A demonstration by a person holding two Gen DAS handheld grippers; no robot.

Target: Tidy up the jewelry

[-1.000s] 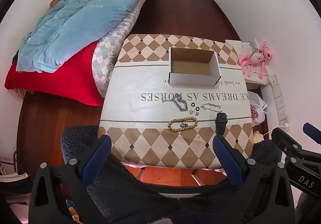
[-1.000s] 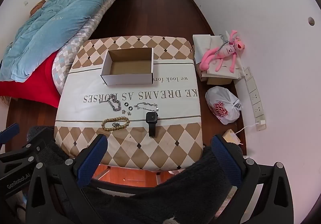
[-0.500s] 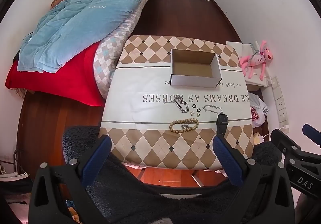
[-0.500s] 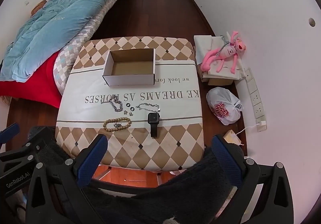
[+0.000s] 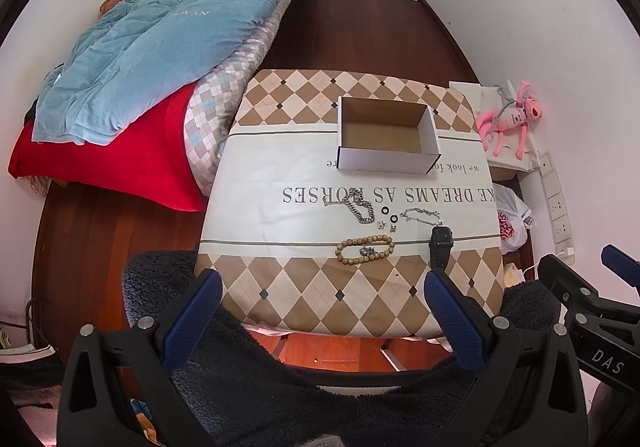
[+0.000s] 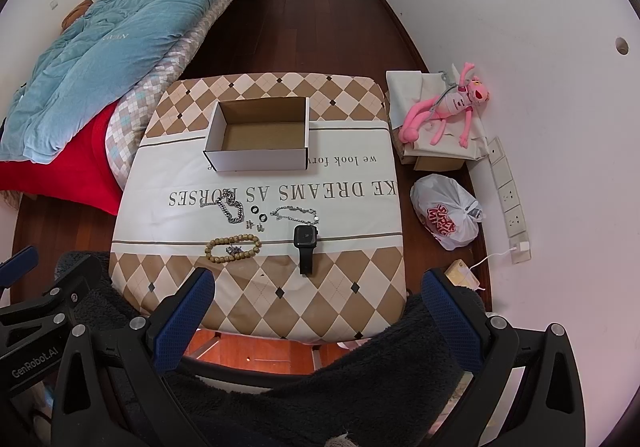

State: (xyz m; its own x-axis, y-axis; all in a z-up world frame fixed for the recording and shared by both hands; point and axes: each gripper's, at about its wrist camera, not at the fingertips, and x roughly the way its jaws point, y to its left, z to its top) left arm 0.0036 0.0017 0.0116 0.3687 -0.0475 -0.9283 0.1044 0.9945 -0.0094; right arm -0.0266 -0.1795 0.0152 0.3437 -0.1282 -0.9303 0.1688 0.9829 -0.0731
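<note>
- I hold my left gripper (image 5: 320, 303) high over the near edge of the table (image 5: 280, 175), jaws spread wide, nothing between the blue pads (image 5: 192, 323).
- My right gripper (image 6: 312, 307) hangs beside it with the same wide gap and nothing in it.
- The table wears a cloth of tan and cream diamonds with a pale printed band across the middle.
- A white cardboard box (image 6: 256, 159) sits open-topped toward the far side, and I see only its brown floor inside.
- The jewelry lies in a loose cluster on the near half, well apart from the box.
- A wooden bead bracelet (image 6: 233, 247) rings a small metal piece I cannot make out.
- Just beyond it lie a heavy silver chain (image 6: 231, 209), two small black rings (image 6: 258, 213) and some tiny metal bits.
- A thin silver bracelet (image 6: 296, 213) lies right of those, with a black smartwatch (image 6: 305, 243) near it.
- A pink plush toy (image 6: 448, 107) rests on a box by the wall.
</note>
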